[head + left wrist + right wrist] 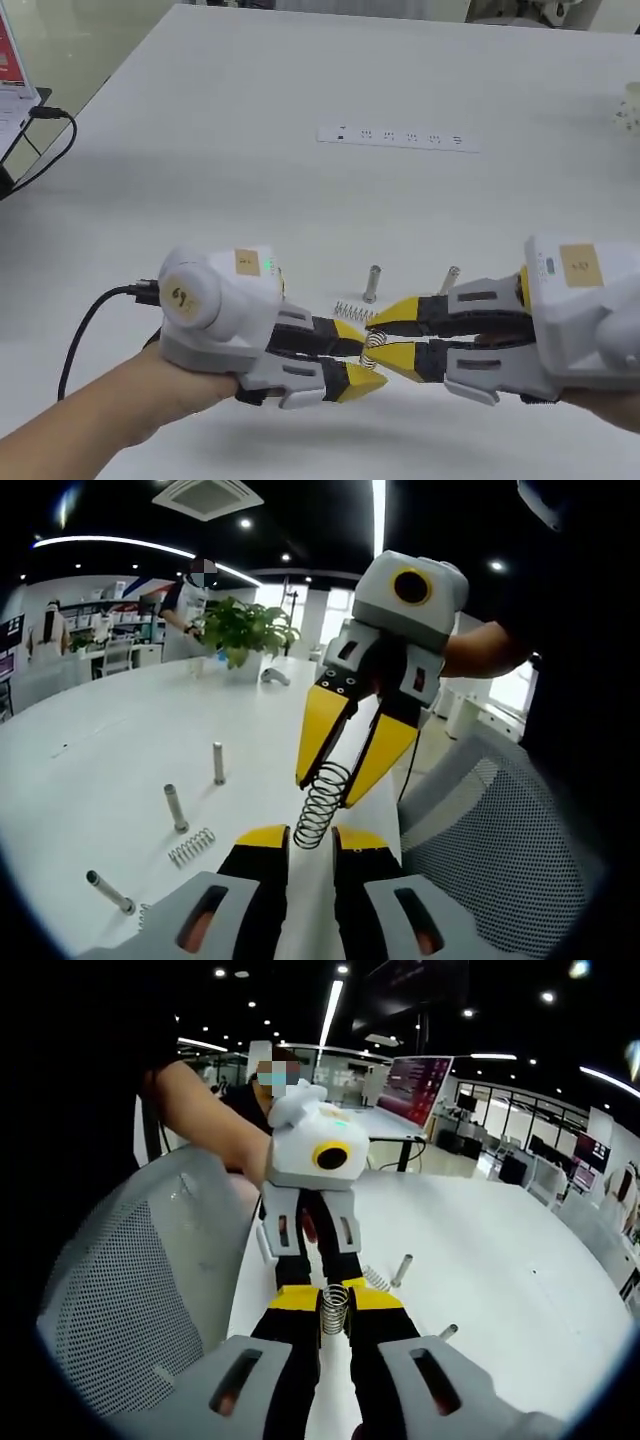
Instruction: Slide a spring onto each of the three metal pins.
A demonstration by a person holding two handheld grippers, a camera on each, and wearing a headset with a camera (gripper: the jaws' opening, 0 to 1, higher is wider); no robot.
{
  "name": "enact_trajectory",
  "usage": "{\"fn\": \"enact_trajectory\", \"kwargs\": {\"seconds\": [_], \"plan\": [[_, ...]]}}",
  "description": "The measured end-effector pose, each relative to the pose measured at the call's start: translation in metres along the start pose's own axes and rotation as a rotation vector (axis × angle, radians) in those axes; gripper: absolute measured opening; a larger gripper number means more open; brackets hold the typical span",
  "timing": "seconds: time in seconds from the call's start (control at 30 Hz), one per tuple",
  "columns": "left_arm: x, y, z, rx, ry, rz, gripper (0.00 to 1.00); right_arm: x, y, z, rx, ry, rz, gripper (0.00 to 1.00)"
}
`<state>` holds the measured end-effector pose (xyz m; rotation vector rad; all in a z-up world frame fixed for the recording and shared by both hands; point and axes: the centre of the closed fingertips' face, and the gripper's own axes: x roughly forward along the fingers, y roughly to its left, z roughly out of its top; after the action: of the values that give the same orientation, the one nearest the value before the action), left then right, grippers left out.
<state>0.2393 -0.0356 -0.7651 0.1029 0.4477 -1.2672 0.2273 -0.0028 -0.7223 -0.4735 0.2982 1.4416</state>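
Observation:
A small steel spring (pixel 375 347) hangs in the air between the two grippers, which face each other tip to tip. My right gripper (pixel 335 1305) is shut on the spring (pixel 335 1310). The spring's (pixel 320 805) other end reaches in between the yellow tips of my left gripper (pixel 312 838), whose jaws stand a little wider than the spring. Two metal pins (pixel 373 283) (pixel 451 278) stand upright just beyond the grippers. A third pin (pixel 108 891) appears tilted at the lower left of the left gripper view. Another spring (pixel 352 311) lies on the table by the nearer pin.
The work sits on a white table (pixel 300 200). A white power strip (pixel 398 138) lies further back, and a black cable (pixel 45 150) runs off the left edge. A mesh chair (pixel 130 1290) is behind the left gripper.

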Motion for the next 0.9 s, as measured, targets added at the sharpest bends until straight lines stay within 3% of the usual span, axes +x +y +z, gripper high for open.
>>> {"fn": "enact_trajectory", "kwargs": {"seconds": [0.33, 0.73, 0.9], "plan": [[-0.012, 0.014, -0.004, -0.013, -0.004, 0.056, 0.27, -0.004, -0.008, -0.001, -0.004, 0.008, -0.027, 0.07], [-0.048, 0.029, -0.017, -0.052, -0.002, 0.133, 0.41, -0.008, -0.016, -0.006, -0.001, 0.023, -0.062, 0.07], [-0.056, 0.031, -0.02, -0.067, -0.006, 0.145, 0.49, -0.008, -0.017, -0.007, -0.005, 0.028, -0.073, 0.07]]}}
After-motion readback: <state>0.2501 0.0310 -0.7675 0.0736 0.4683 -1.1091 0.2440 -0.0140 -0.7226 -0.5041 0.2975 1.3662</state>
